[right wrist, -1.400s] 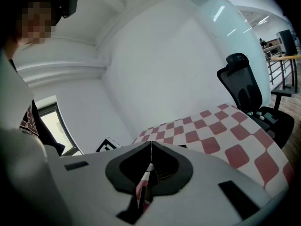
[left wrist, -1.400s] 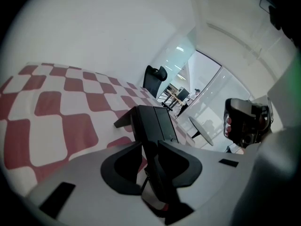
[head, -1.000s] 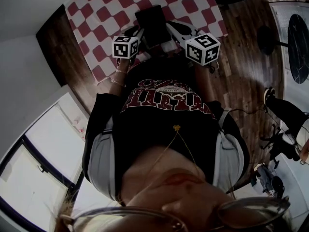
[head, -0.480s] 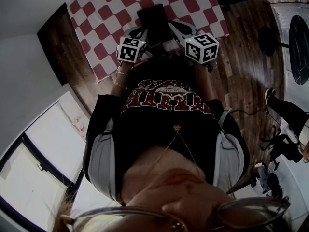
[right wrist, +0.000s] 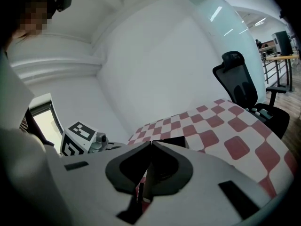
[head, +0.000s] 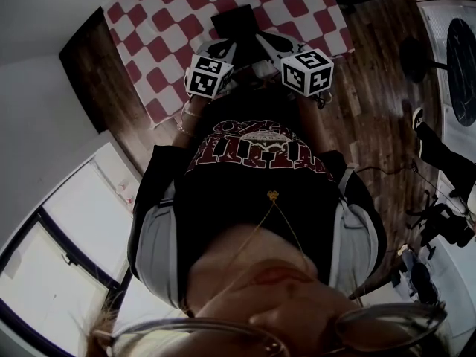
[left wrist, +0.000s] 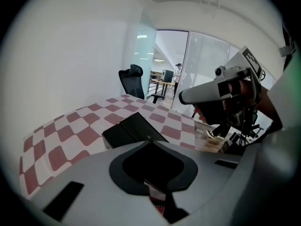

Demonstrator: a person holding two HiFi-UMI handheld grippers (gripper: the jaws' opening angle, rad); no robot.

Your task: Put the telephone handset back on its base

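The step in hand looks like the approach, before any grip: on the table (head: 163, 28) under its red-and-white checked cloth, the black telephone (head: 234, 22) sits untouched, with the 2 grippers drawn up at its near side. The phone reads as 1 dark, wedge-shaped block, and I cannot tell handset from base in any view. The left gripper (left wrist: 149, 138) has just been closing its jaws. Its own view shows the tips meeting with nothing between them, only cloth showing through the gap behind. The right gripper (right wrist: 150, 142) also has its jaws together and empty. From the left gripper view the phone lies just beyond the tips and a little to their left, apart from them. From the right gripper view it lies just past the tips and slightly to the right. So the phone stands between the 2 lines of aim. By my judgement, the next move calls for 1 gripper to part its jaws again, reach forward and down to the handset, and clamp across its narrow width.
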